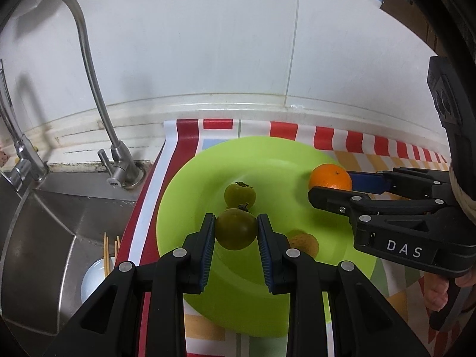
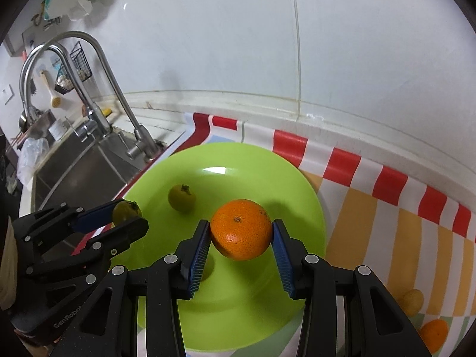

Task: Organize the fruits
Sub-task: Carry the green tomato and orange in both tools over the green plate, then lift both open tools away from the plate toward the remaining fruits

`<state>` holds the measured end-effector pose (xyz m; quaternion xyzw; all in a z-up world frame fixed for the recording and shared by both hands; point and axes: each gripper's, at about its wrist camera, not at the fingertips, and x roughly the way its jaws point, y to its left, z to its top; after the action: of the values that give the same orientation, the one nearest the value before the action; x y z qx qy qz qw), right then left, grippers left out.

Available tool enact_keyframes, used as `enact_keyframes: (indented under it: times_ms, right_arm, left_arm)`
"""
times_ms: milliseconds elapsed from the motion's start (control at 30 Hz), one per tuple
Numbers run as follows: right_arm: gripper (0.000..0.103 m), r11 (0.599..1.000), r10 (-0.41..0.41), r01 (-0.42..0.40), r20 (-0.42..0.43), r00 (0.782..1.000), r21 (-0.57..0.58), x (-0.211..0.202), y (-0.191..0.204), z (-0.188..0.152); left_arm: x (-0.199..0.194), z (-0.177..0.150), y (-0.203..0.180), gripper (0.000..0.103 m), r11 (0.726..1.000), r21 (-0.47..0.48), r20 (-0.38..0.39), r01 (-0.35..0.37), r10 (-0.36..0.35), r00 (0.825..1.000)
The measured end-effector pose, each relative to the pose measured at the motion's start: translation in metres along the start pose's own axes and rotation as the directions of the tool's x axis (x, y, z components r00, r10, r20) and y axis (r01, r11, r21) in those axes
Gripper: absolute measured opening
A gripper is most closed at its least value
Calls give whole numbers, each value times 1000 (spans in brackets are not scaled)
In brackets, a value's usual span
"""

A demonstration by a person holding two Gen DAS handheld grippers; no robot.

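A lime green plate (image 1: 267, 163) lies on a striped cloth; it also shows in the right wrist view (image 2: 253, 160). My left gripper (image 1: 236, 232) is shut on a dark green fruit (image 1: 236, 229) and holds it above the plate; it shows too in the right wrist view (image 2: 126, 211). My right gripper (image 2: 241, 238) is shut on an orange (image 2: 241, 229) above the plate; the orange shows in the left wrist view (image 1: 330, 177). A second green fruit (image 1: 239, 195) lies on the plate, also seen from the right (image 2: 181, 197). A yellowish fruit (image 1: 303, 242) lies on the plate behind my left fingers.
A steel sink (image 1: 44, 223) with a tap (image 1: 98, 89) lies left of the cloth, holding a white bowl with chopsticks (image 1: 95, 276). A tiled wall (image 1: 208, 44) stands behind. Two more fruits, yellow (image 2: 413, 300) and orange (image 2: 434, 333), lie on the cloth at right.
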<state>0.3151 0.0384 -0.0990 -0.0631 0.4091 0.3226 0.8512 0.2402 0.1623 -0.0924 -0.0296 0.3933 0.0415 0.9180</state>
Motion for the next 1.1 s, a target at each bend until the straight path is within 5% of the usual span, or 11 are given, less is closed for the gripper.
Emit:
enact_keyframes:
  times_ms: [400,1100]
  right_arm:
    - [47,1000,2,-2,13,1000,27,-2,-4,-1]
    - [47,995,-61,44,198,978,87,-131,1,-34]
  left_arm:
    - [-12,3,-1,41,999,8,20,-38,38,999]
    - [-118,1,-40,53,1000,20,200,-1,-3,980]
